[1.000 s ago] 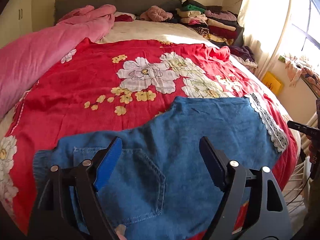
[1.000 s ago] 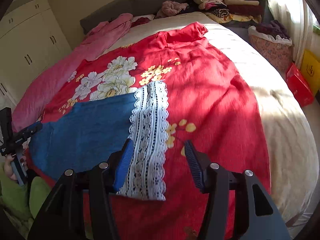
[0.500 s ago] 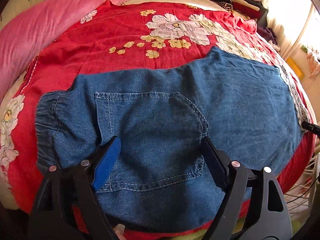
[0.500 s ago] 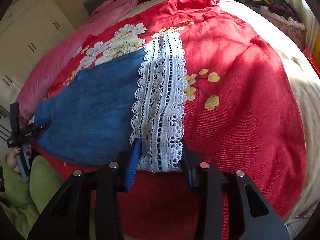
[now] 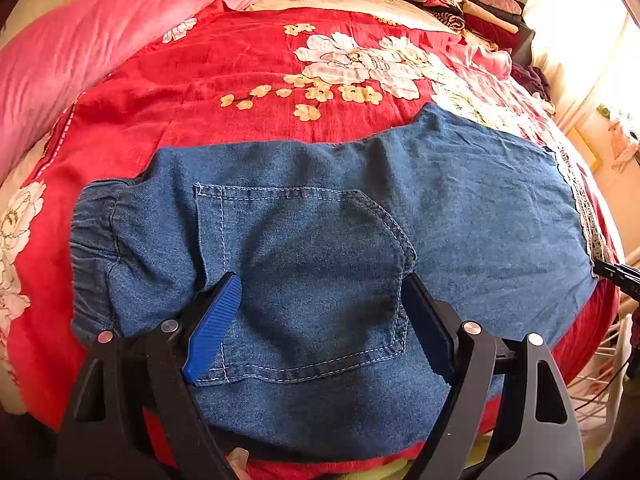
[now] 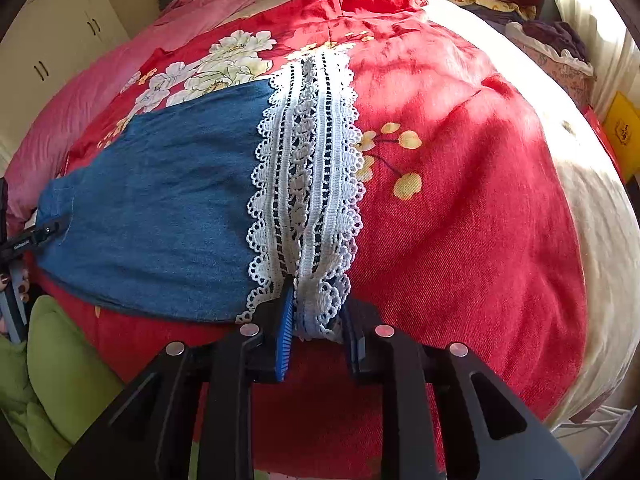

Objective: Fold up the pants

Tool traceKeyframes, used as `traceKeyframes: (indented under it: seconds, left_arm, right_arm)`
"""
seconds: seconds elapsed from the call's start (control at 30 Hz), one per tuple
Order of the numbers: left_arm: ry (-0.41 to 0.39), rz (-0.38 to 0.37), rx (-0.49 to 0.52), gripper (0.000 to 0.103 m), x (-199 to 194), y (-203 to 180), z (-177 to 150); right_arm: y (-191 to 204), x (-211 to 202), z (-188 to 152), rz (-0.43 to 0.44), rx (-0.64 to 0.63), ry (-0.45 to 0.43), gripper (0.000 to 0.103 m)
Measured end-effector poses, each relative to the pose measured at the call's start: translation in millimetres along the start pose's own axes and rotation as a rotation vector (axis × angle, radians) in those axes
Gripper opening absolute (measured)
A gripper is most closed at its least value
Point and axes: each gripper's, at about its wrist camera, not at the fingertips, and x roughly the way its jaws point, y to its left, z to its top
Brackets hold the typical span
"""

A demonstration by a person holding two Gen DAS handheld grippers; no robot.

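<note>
Lying spread flat across the red floral bedspread (image 5: 168,92), near its front edge, the blue denim pants (image 5: 480,208), back pocket (image 5: 304,264) upward, elastic waistband (image 5: 94,236) toward the left and white lace hem (image 6: 308,168) toward the right. Angled steeply down over the waist end, the left gripper (image 5: 320,316), jaws spread wide, one finger at each side of the pocket, blue pad (image 5: 216,328) resting against the denim at the pocket's left seam, nothing pinched between the two. Angled down just as steeply at the leg end, the right gripper (image 6: 316,320), jaws just drawn in and now pressed onto the near corner of the lace hem, white trim bunched and puckered between the pads. Visible at the left edge of the right wrist view, the other tool's black finger lying at the waist end of the denim, with fingertips of a hand (image 6: 12,284) below it, nails painted dark. Green fabric (image 6: 68,364) low at the left in that view, below the bed's edge. Heaped along the left side of the bed, a pink blanket (image 5: 80,40); stacked at the far end, folded clothes (image 5: 460,4); beyond the pink blanket, white cabinet doors (image 6: 48,40).
</note>
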Motion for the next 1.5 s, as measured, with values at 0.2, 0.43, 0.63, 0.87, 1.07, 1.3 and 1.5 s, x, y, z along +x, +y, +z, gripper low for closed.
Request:
traceKeyframes:
  seconds: [0.2, 0.43, 0.63, 0.87, 1.07, 1.3, 1.5]
  left_arm:
    - [-0.017, -0.015, -0.004, 0.075, -5.6, 0.9, -0.3]
    - [-0.086, -0.042, 0.0, 0.08, -28.6, -3.9, 2.2]
    - [-0.121, -0.063, 0.083, 0.088, -35.4, -38.1, 13.0]
    - [-0.121, -0.089, 0.2, 0.093, -14.5, -84.4, 35.4]
    - [-0.011, 0.052, 0.214, 0.093, 36.0, -80.2, 38.6]
    - [-0.024, -0.003, 0.152, 0.094, 39.2, -60.3, 31.5]
    - [-0.079, -0.052, 0.165, 0.094, 7.0, -71.1, 24.0]
  right_arm:
    - [-5.6, -20.8, 4.2, -0.005, 0.039, -0.044, 0.039]
    - [11.3, -54.8, 17.2, -0.02, -0.01, -0.212, 0.056]
    - [63.5, -36.6, 31.2, 0.039, -0.149, -0.222, 0.061]
    - [113.2, 3.5, 37.0, 0.093, -0.251, -0.185, 0.062]
    - [109.4, 40.6, 36.6, 0.01, -0.214, -0.077, 0.071]
    - [94.1, 37.9, 35.1, 0.075, -0.14, -0.093, 0.071]
    - [89.5, 11.0, 32.4, 0.105, -0.113, -0.168, 0.071]
